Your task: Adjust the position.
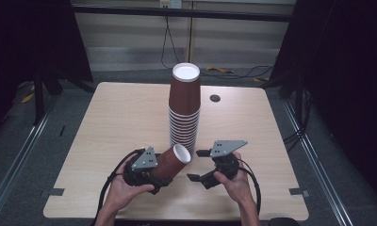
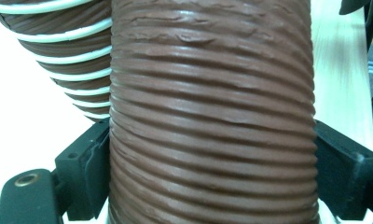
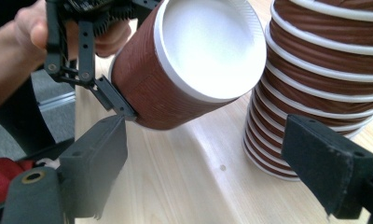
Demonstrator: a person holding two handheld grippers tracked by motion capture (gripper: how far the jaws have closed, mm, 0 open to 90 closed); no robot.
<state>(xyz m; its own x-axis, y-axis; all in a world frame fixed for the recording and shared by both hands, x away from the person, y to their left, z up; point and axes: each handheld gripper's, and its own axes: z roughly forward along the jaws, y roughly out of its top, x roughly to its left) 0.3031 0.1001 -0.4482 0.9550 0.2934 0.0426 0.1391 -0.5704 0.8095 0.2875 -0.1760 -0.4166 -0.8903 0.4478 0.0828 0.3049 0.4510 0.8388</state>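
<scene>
A tall stack of brown ribbed paper cups (image 1: 184, 117) stands upside down at the table's middle, white base on top. My left gripper (image 1: 164, 172) is shut on a single brown ribbed cup (image 1: 171, 163), held tilted near the front edge with its white base toward the stack. In the left gripper view the jaws press both sides of that cup (image 2: 212, 116), with the stack (image 2: 68, 60) just behind. My right gripper (image 1: 199, 165) is open, right of the held cup and apart from it. Its view shows the cup's base (image 3: 208, 46), the stack (image 3: 315, 84) and one of the left gripper's fingers (image 3: 112, 99).
The light wooden table (image 1: 116, 122) has a round cable hole (image 1: 215, 98) at the back right of the stack. Cables (image 1: 233, 73) lie on the floor beyond the far edge. Dark frames stand at both sides.
</scene>
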